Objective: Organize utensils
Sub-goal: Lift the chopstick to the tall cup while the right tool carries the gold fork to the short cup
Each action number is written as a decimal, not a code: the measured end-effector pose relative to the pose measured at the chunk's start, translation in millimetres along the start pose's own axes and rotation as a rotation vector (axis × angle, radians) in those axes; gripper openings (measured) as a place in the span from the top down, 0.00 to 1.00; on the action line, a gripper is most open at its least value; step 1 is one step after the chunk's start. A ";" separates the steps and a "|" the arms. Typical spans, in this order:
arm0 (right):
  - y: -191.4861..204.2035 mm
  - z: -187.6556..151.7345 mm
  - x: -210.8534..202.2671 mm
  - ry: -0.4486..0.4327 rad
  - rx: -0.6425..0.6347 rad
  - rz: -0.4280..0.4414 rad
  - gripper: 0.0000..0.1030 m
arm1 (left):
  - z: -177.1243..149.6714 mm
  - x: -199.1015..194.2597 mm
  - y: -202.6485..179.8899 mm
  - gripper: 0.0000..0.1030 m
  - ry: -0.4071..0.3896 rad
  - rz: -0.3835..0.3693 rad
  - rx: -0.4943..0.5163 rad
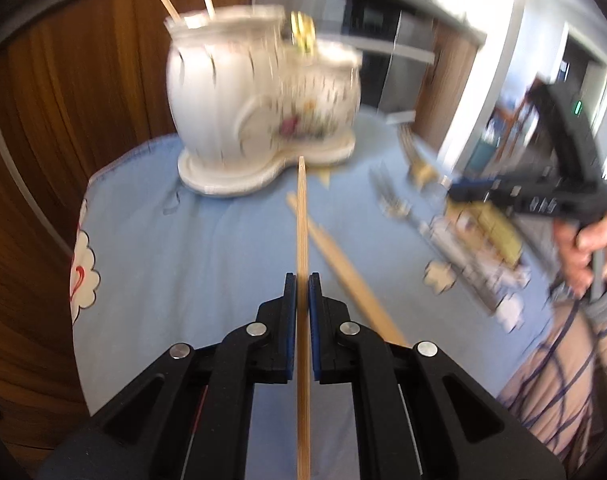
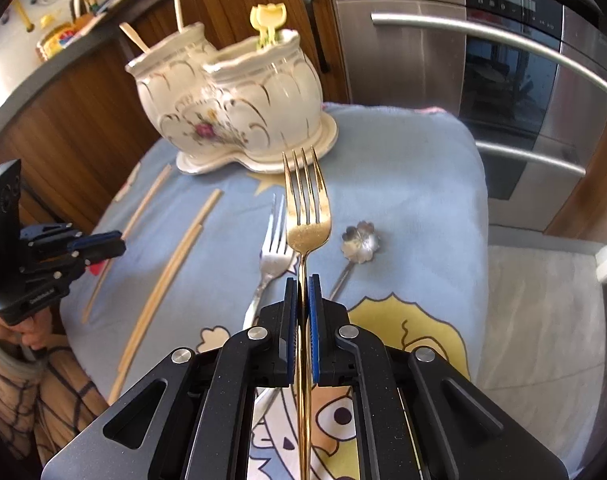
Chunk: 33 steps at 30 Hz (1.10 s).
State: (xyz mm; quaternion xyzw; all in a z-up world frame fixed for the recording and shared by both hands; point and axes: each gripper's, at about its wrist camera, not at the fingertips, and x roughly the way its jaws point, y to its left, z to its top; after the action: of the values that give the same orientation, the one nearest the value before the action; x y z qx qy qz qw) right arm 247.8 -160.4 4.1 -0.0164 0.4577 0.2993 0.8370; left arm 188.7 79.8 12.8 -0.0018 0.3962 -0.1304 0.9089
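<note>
A slim wooden chopstick (image 1: 302, 240) is being clamped by the left gripper (image 1: 302, 286) while a gold metal fork (image 2: 304, 208) is being pinched by the right gripper (image 2: 302, 288), near the white floral ceramic holder (image 2: 227, 96).

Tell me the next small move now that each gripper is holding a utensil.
Probably carry the right gripper forward and up, bringing the gold metal fork over the white floral ceramic holder. The fork is clamped and lifted off the blue cloth, while the holder's right compartment, with only yellow handles, looks to have room.
</note>
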 end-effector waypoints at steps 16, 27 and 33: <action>19.1 9.4 -36.8 -0.203 -0.035 0.059 0.94 | 19.5 -34.2 -14.1 0.94 -0.255 0.007 -0.058; 26.9 38.6 -42.6 -0.284 -0.062 0.099 0.94 | 57.5 -52.6 -14.5 0.94 -0.412 0.032 -0.082; 31.2 61.7 -51.3 -0.345 -0.082 0.119 0.94 | 79.0 -62.0 -15.6 0.94 -0.507 0.062 -0.076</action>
State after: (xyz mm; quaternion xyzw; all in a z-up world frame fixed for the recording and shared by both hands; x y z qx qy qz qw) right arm 257.8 -141.1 87.5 0.0282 0.2951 0.3650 0.8826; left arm 201.6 71.7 113.3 -0.0563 0.1600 -0.0829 0.9820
